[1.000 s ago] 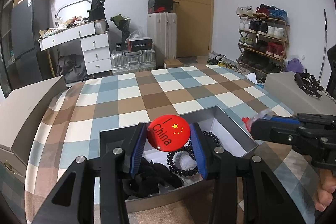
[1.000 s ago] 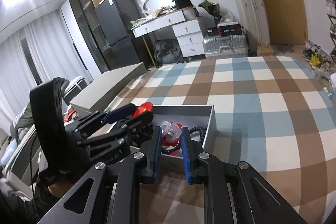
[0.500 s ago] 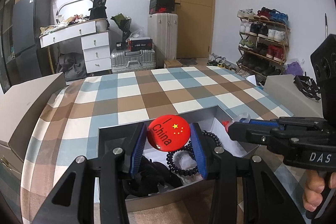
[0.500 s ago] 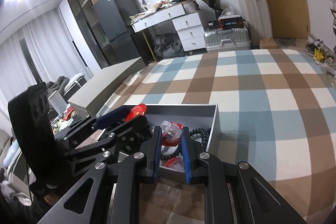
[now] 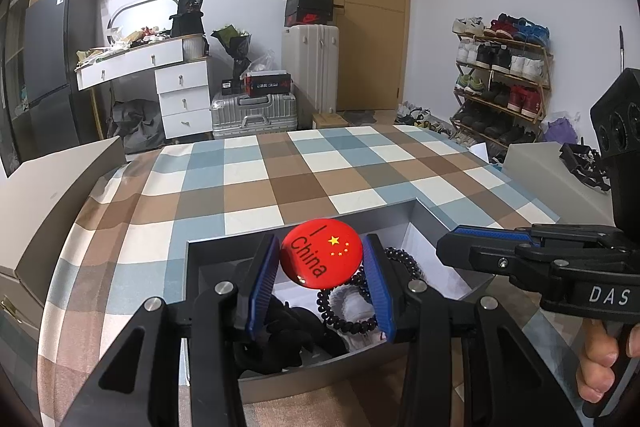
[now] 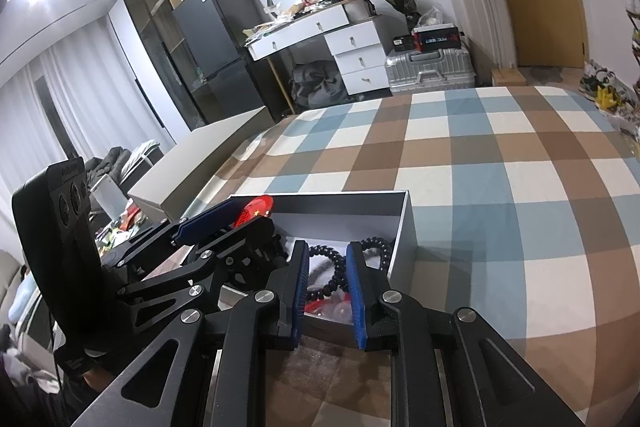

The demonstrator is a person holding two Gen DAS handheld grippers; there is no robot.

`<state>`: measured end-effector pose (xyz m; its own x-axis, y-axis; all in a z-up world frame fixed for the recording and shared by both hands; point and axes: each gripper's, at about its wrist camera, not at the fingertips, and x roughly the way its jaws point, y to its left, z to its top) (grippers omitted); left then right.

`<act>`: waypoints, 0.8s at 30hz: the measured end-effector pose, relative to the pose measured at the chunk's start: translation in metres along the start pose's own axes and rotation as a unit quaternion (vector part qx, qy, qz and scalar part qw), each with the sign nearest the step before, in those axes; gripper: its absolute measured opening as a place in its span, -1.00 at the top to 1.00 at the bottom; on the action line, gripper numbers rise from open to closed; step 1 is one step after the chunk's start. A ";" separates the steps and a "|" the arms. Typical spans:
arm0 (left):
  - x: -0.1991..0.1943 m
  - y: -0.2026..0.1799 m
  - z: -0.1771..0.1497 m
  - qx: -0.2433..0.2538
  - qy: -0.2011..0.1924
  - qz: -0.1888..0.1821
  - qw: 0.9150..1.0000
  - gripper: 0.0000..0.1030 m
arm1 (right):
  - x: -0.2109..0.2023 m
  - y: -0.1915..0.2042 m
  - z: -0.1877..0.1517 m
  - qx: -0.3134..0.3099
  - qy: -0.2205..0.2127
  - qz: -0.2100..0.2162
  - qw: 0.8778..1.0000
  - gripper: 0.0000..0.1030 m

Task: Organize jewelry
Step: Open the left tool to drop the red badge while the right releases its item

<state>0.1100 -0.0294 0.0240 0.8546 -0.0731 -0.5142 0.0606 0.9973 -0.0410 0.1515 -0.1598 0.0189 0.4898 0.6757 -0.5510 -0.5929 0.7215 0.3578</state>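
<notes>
Both tools, left and right, are black with blue pads and silver screws; white "DAS" lettering lower right; bare fingers.

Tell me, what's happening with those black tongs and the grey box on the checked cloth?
A person is sorting jewelry with a pair of tongs in each hand. The left tongs grip a red "I China" badge above an open grey box that holds a black bead bracelet and dark items. The right tongs are slightly open and empty, poised over the box's near edge, just above the beads.
</notes>
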 end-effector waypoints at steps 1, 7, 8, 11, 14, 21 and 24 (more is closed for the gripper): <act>0.000 0.000 0.000 0.000 0.000 0.000 1.000 0.28 | 0.000 0.000 0.000 0.000 0.000 0.000 1.000 0.63; 0.000 -0.001 0.000 -0.002 0.003 -0.004 1.000 0.28 | -0.006 0.002 0.001 -0.005 -0.009 -0.005 1.000 0.47; 0.000 -0.001 0.000 -0.002 0.004 -0.007 1.000 0.27 | -0.008 0.002 0.001 -0.005 -0.016 -0.009 1.000 0.41; 0.000 0.000 0.001 -0.008 0.010 -0.022 1.000 0.06 | -0.011 0.000 0.003 -0.001 -0.023 -0.015 1.000 0.31; -0.004 0.000 0.002 -0.013 0.006 -0.035 0.999 -0.20 | -0.014 -0.005 0.004 0.006 -0.026 -0.020 0.999 0.17; -0.013 0.000 0.005 -0.020 -0.011 -0.041 0.999 -0.57 | -0.024 -0.009 0.006 0.006 -0.041 -0.045 0.998 -0.65; -0.017 0.000 0.004 -0.017 -0.019 -0.018 1.000 -0.62 | -0.029 -0.007 0.006 0.003 -0.045 -0.051 0.998 -0.93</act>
<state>0.0975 -0.0282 0.0363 0.8715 -0.1079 -0.4783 0.0749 0.9933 -0.0877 0.1456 -0.1835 0.0367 0.6027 0.6091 -0.5156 -0.5331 0.7881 0.3079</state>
